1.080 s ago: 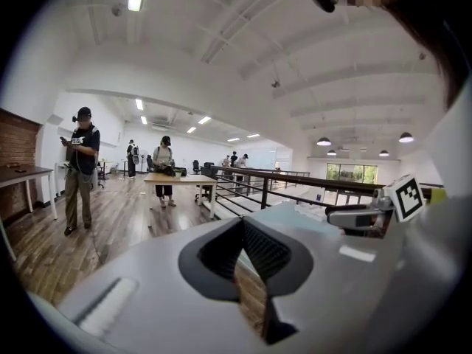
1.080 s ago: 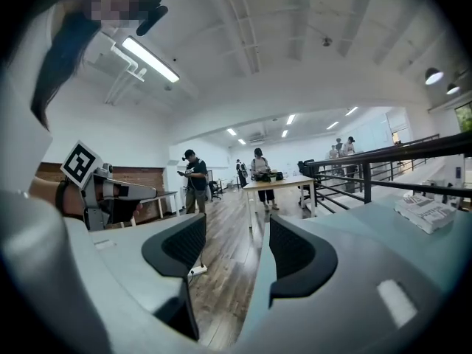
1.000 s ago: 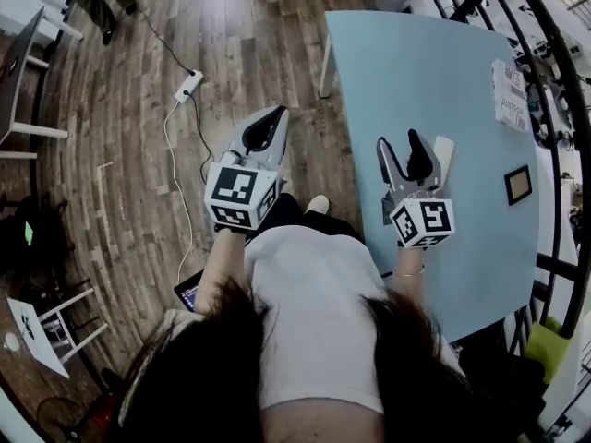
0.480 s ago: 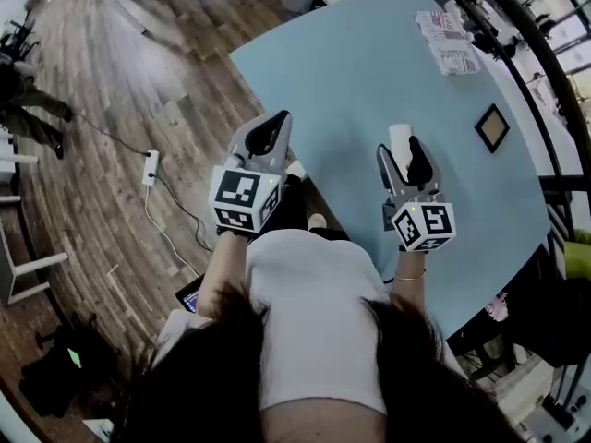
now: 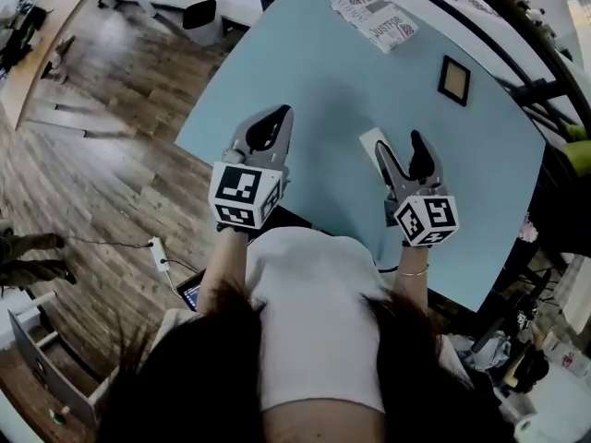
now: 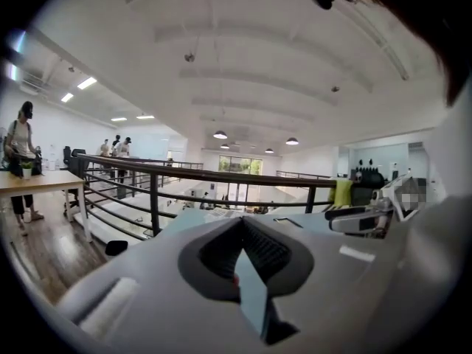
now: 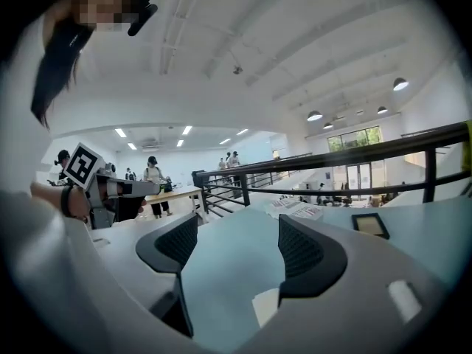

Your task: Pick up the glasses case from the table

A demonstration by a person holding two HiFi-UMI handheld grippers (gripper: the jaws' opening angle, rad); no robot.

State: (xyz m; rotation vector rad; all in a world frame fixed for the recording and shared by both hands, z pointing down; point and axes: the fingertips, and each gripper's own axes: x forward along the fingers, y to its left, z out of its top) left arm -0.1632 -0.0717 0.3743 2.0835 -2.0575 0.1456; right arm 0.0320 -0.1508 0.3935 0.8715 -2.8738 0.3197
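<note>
Light-blue table (image 5: 305,72), seen from the head view. The left gripper (image 5: 280,114) is held over its near edge, fingers closed tip to tip on nothing. The right gripper (image 5: 399,144) hovers above the table, its fingers opening and empty. The white glasses case (image 5: 371,140) lies on the table just ahead of the right gripper, low in its finger gap, untouched.

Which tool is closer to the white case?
Right. The right tool, jaws opening with nothing between, is just beside the white case; the left tool is farther to its left.
</note>
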